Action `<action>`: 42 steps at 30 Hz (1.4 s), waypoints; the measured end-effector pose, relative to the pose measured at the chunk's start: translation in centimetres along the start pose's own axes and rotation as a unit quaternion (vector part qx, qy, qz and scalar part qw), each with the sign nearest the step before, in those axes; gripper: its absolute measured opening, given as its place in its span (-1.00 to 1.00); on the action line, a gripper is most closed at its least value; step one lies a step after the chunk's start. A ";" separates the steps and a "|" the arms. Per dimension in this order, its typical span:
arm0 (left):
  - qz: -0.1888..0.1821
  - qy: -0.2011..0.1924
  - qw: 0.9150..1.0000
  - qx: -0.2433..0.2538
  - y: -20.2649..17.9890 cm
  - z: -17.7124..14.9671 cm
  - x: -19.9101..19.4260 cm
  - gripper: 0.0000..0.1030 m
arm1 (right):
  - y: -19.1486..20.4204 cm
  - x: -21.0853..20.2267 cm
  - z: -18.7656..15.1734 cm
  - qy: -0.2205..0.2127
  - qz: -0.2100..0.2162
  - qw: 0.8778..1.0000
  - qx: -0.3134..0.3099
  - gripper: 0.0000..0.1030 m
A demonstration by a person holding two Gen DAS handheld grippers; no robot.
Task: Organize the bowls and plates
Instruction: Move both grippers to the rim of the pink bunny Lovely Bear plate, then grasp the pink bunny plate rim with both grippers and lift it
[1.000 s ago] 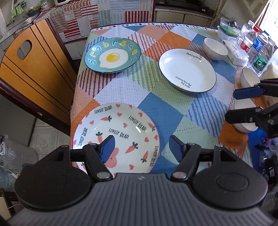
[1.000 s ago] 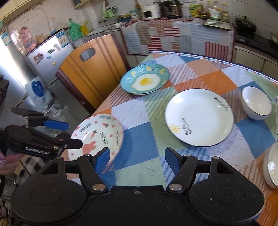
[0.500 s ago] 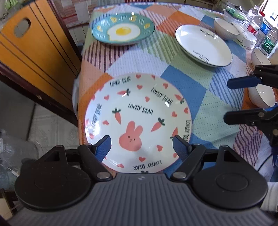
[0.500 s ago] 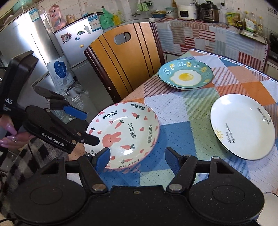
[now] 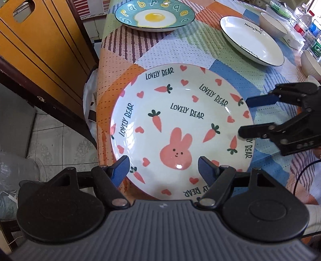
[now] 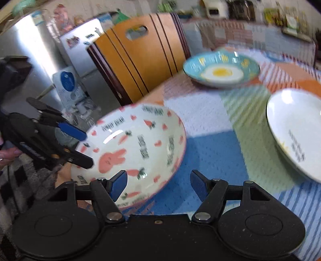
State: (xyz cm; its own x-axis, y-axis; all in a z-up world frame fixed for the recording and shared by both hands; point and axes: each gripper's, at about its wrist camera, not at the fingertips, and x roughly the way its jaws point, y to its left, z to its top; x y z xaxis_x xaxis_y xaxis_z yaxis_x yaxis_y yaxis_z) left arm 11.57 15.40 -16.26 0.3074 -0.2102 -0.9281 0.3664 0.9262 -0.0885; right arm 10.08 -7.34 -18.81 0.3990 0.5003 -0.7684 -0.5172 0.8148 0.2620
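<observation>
Left gripper [image 5: 163, 167] over bunny plate [image 5: 180, 128] on bench [image 5: 200, 50], fingers closing, plate untouched; right gripper [image 6: 158, 182] fingers apart, empty.

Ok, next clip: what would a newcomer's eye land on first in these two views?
The bunny-and-carrot plate reading LOVELY BEAR, lying at the near corner of the patchwork tablecloth. Both grippers flank it with nothing gripped: the left gripper at its near rim, jaws closing, and the right gripper at its right rim, jaws apart. Beyond it sit the teal fried-egg plate and a white plate.
</observation>
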 end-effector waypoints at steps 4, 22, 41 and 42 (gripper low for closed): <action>0.002 -0.006 1.000 -0.002 -0.1 -0.1 -0.1 0.42 | -0.2 0.2 -0.7 -0.006 0.012 1.000 0.022 0.45; 0.043 -0.004 0.999 -0.033 2.4 -1.1 1.1 -0.39 | -0.6 0.4 -0.5 -0.030 0.034 0.997 0.067 0.44; 0.019 -0.019 0.997 -0.076 2.3 -1.2 1.4 -0.39 | -1.5 1.0 -0.2 -0.016 0.034 0.995 0.091 -0.61; 0.025 -0.018 0.997 -0.070 1.9 -1.2 1.4 -0.38 | -1.5 0.8 -0.1 -0.014 0.034 0.995 0.089 -0.60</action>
State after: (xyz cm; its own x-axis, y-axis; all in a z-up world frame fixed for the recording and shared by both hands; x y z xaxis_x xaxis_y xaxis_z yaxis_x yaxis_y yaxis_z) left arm 11.66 17.23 -18.19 0.3551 -0.1709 -0.9191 0.2235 0.9702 -0.0940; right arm 11.11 -8.17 -19.92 0.3895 0.5624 -0.7293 -0.4023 0.8162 0.4146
